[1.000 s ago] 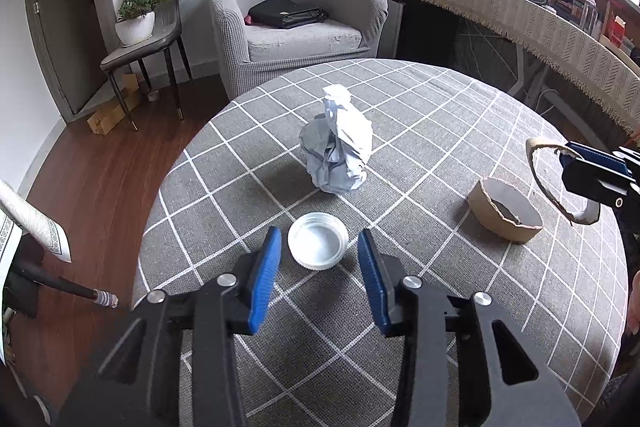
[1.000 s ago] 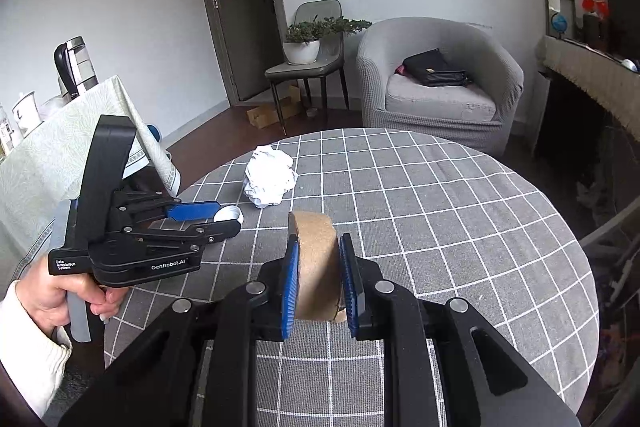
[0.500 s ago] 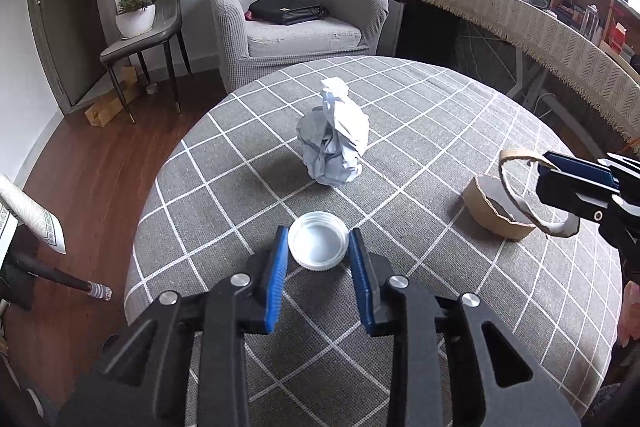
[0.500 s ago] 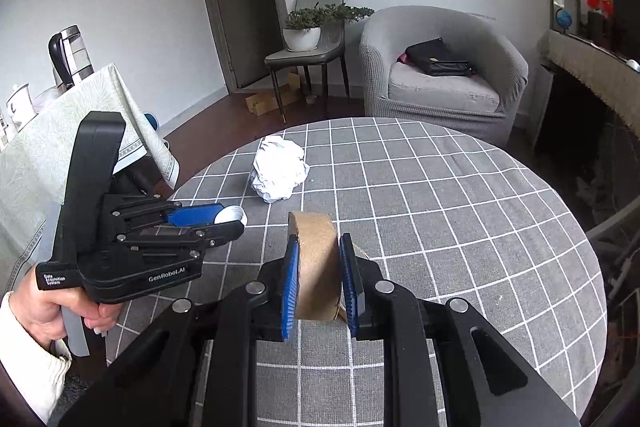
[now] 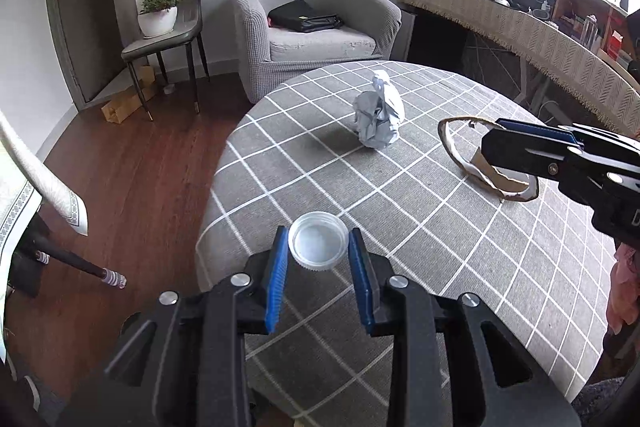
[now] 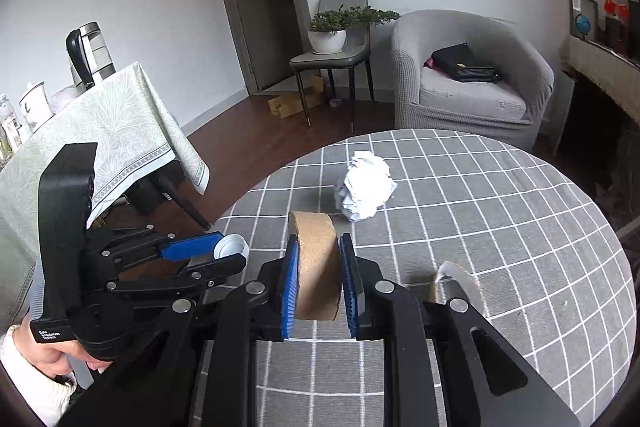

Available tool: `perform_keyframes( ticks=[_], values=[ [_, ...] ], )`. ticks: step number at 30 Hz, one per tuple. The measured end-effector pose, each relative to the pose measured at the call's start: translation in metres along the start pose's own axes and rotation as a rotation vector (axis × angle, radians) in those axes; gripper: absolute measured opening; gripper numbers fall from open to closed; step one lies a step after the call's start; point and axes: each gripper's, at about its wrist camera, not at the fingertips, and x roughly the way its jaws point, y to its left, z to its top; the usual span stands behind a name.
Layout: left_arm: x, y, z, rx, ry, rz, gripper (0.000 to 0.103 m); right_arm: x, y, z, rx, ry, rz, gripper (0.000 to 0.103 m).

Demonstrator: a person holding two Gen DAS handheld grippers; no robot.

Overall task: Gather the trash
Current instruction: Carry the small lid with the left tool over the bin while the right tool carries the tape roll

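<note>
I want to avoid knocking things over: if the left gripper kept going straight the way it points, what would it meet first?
Holding the white plastic lid, the left gripper would probably meet the grey checked tablecloth first, well before the crumpled paper ball, which sits right of its line; depth is uncertain.

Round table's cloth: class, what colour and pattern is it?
The tablecloth is grey with a grid of thin white lines, clearest in the left wrist view.

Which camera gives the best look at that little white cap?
The left wrist view: the cap faces it open side up, whole, between the left tool's blue pads. The right wrist view shows only its edge past that tool.
</note>
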Motion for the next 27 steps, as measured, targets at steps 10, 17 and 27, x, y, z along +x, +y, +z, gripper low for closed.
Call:
perform_keyframes(
  ticks=[10, 17, 27],
  values=[
    [-0.034, 0.058, -0.037, -0.063, 0.006, 0.071, 0.032, 0.015, 0.064, -0.004, -0.033, 0.011, 0.048, 0.02],
    [-0.041, 0.11, -0.066, -0.131, 0.057, 0.129, 0.032, 0.035, 0.11, -0.002, -0.08, 0.03, 0.087, 0.02],
    [-0.034, 0.166, -0.095, -0.228, 0.131, 0.168, 0.033, 0.068, 0.156, 0.001, -0.135, 0.074, 0.14, 0.02]
  ],
)
